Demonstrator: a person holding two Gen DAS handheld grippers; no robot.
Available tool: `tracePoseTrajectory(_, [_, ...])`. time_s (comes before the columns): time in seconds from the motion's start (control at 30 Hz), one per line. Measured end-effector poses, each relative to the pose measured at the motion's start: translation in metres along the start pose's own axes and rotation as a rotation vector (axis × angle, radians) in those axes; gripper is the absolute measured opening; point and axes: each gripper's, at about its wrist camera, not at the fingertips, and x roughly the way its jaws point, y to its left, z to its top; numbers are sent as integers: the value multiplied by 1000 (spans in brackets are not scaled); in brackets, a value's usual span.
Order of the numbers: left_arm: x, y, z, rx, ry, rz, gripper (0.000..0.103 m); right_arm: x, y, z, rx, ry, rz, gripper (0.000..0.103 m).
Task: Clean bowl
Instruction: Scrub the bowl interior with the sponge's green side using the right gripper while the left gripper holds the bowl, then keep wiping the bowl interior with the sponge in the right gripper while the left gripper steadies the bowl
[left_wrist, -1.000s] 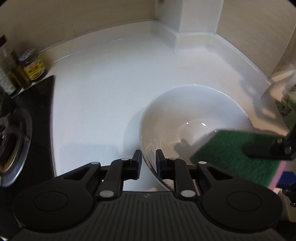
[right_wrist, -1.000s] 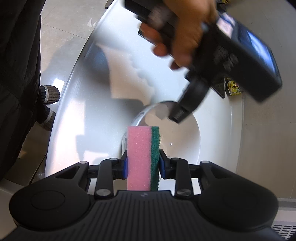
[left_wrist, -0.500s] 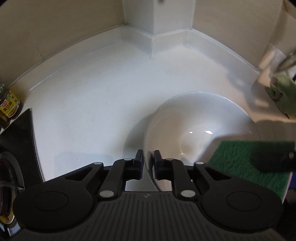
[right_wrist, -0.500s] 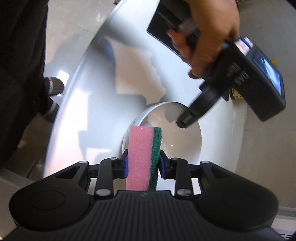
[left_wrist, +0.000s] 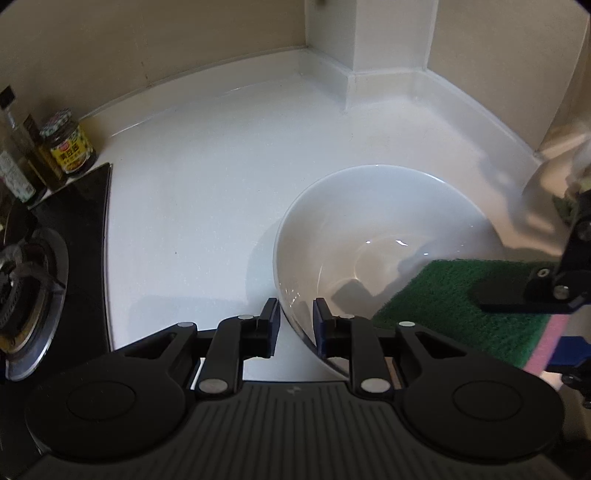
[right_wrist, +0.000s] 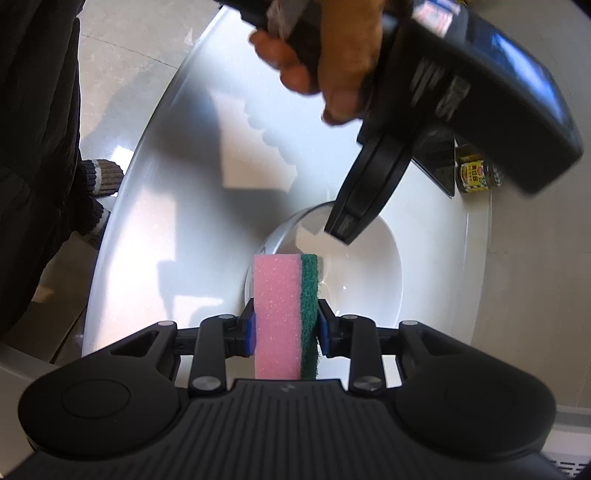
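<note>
A white bowl (left_wrist: 369, 206) stands on the white counter (left_wrist: 203, 206). My left gripper (left_wrist: 295, 325) straddles the bowl's near-left rim, one finger outside the wall and one inside. Its jaws are closing, and a strip of counter still shows between the outer pad and the wall. My right gripper (right_wrist: 286, 328) is shut on a pink and green sponge (right_wrist: 277, 314), held upright over the bowl's (right_wrist: 369, 280) edge. In the left wrist view the sponge's (left_wrist: 443, 306) green face hangs at the bowl's right side. A hand holds the left gripper (right_wrist: 343, 229) above the bowl's far rim.
A gas hob (left_wrist: 22, 280) on a black panel lies at the counter's left, with a jar (left_wrist: 68, 147) and bottles (left_wrist: 14, 162) behind it. A wall corner post (left_wrist: 369, 44) rises at the back. A person's dark clothing and feet (right_wrist: 99, 181) are past the counter edge.
The left gripper has shifted along the bowl's rim, bringing the jar and hob back into its view; it looms closer in the right wrist view. The right gripper and sponge have stayed put.
</note>
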Motion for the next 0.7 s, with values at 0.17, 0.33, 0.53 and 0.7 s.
tracePoseTrajectory(0.17, [13,6,23,105,12,-63,13,-2,-1,-4,-4,-9,21,27])
tracePoseTrajectory(0.33, [17,19,41,97,17,-95,25,1,-4,-7,7,19,20,27])
tracePoseTrajectory(0.53, [-28,4,-2,-65,-8,-51,28,1,-5,-11,48,11,21,28])
tracePoseTrajectory(0.7, [-5,5,-6,-63,-5,-25,27,0,-9,-9,47,12,33,28])
